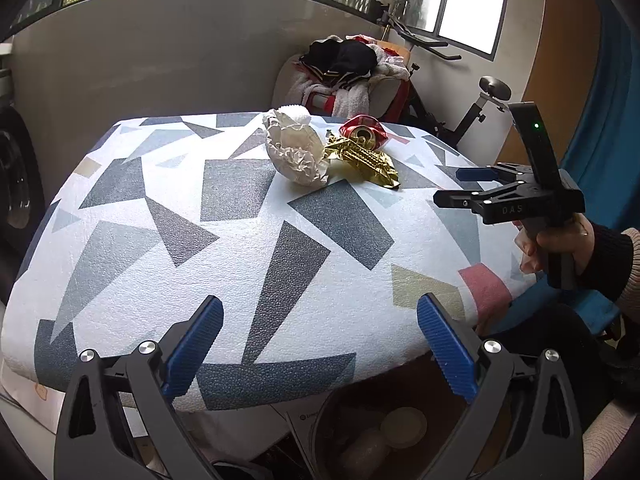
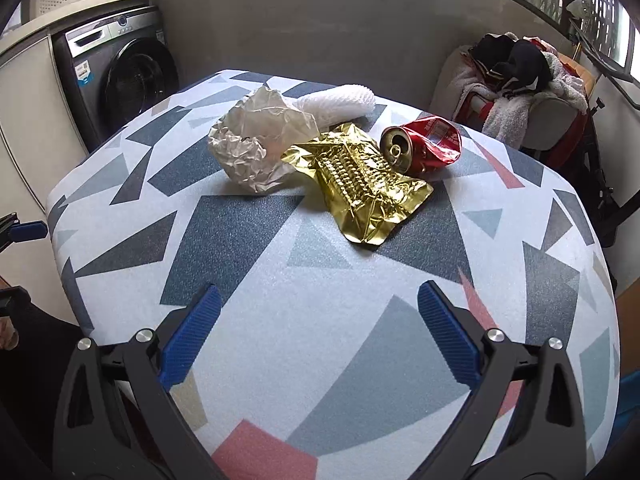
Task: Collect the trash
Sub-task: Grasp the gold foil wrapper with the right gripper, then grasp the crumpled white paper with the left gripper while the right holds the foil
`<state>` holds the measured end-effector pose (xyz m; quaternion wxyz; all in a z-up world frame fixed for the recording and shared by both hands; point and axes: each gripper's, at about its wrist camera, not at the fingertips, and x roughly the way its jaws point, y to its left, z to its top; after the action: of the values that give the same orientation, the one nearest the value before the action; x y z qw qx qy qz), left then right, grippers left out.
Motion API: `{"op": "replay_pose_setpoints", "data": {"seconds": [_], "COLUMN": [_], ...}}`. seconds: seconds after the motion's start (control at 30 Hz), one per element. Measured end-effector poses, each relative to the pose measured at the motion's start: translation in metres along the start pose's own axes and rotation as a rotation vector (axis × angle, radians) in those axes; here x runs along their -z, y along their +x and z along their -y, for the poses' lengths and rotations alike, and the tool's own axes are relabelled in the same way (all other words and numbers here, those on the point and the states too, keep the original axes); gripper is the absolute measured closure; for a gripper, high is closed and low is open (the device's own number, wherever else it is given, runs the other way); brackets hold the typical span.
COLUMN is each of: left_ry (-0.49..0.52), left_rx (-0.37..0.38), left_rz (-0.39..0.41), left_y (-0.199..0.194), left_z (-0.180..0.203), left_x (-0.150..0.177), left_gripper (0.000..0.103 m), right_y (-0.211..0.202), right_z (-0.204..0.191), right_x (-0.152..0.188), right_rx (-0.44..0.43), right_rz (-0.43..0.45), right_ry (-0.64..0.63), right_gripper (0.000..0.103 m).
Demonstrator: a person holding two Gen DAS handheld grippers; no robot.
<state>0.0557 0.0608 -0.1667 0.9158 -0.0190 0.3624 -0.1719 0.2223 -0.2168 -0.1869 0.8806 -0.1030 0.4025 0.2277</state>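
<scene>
Holding both fingers apart and empty, we see the crumpled gold foil wrapper (image 2: 360, 186) and crushed red metal can (image 2: 422, 144) ahead of our right gripper (image 2: 320, 340); the left gripper (image 1: 320, 348) is apart too.

- "DAS" stands in pale letters on the black body of the right gripper (image 1: 476, 189), seen from the left wrist camera, just below its upright black module with the green light.
- The crushed red can (image 2: 424, 142) carries white print, too small and crumpled to read.
- The washing machine (image 2: 116, 76) bears a sticker left of its door, unreadable.
</scene>
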Motion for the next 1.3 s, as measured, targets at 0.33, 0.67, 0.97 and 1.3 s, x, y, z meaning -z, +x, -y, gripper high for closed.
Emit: {"op": "replay_pose_setpoints", "data": {"seconds": [0.33,0.67,0.97,1.3], "left_ry": [-0.041,-0.104,-0.137,-0.190], "left_rx": [-0.012,-0.011,0.003,0.042], "left_rz": [0.008,0.013,0.010,-0.006], "left_y": [0.020,0.035,0.048,0.081], "left_z": [-0.023,-0.044,-0.049,-0.056], "left_x": [-0.021,-0.031,-0.040,-0.074], "left_gripper": [0.008,0.008,0.008,0.008], "right_y": [0.068,0.118,0.139,0.073], "right_z": [0.015,0.013,0.010,0.007], "right_x": [-0.049,-0.078,-0.082,-0.068], "right_rx": [0.029,0.077,0.147,-0.003], "right_rz": [-0.035,-0.068,-0.072,0.037], "right_ry": [-0.027,-0.084,-0.120,-0.134], "right_gripper": [0.006,0.006,0.037,0.057]}}
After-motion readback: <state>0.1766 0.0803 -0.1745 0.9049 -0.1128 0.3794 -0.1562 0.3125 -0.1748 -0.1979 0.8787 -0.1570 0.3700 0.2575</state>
